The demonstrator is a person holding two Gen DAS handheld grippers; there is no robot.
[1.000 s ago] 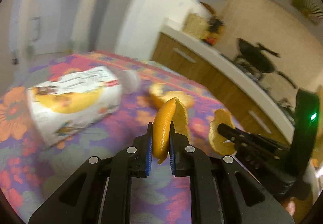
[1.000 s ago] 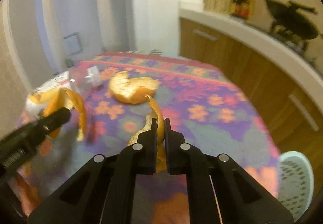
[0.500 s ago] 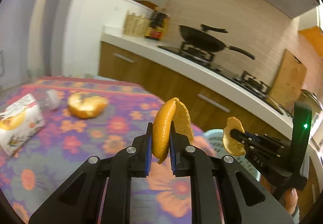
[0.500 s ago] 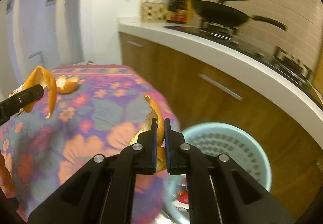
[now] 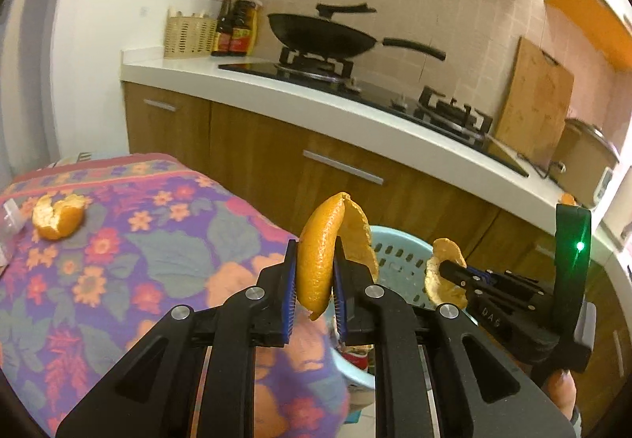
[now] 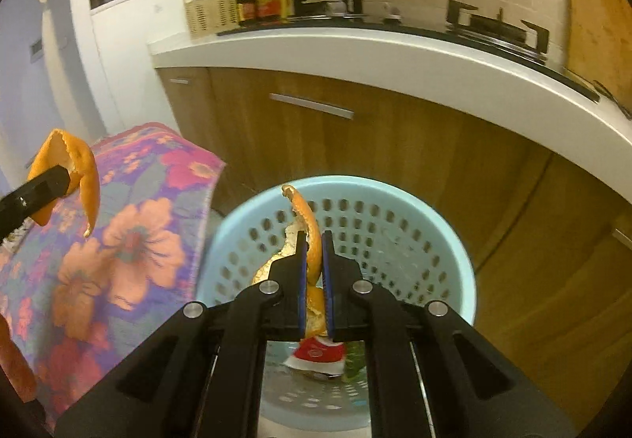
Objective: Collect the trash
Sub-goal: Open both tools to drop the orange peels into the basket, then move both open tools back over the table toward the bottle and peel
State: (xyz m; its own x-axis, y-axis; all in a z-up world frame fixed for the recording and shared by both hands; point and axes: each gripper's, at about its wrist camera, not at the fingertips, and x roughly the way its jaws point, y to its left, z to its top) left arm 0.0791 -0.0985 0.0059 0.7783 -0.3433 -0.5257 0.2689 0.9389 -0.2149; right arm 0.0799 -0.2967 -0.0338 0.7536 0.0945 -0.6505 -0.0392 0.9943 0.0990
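- The left tool [image 5: 314, 282] is closed on a wide piece of orange peel [image 5: 316, 260]; the blue pads press it on both sides, and it stands upright between them.
- The right tool [image 6: 314, 272] is closed on a thinner, curled strip of peel [image 6: 306, 224], which rises above the fingertips.
- The right tool hangs over the open mouth of the light blue basket [image 6: 454, 252] on the floor, just beside the table [image 5: 166, 252] with the flowered cloth. Some red and green waste already lies at the bottom of the basket.
- In the left view the left tool is above the near right edge of the table, with the basket rim just behind it, so I judge that it is not yet over the opening.
- One more peel [image 5: 57, 215] lies on the far left part of the table, well apart from both tools.
- The step in hand seems to be the carrying of the two peels to the basket.
- The next move, in my judgement, calls for the right tool to open over the basket, and for the left tool to come over the rim before it lets go.
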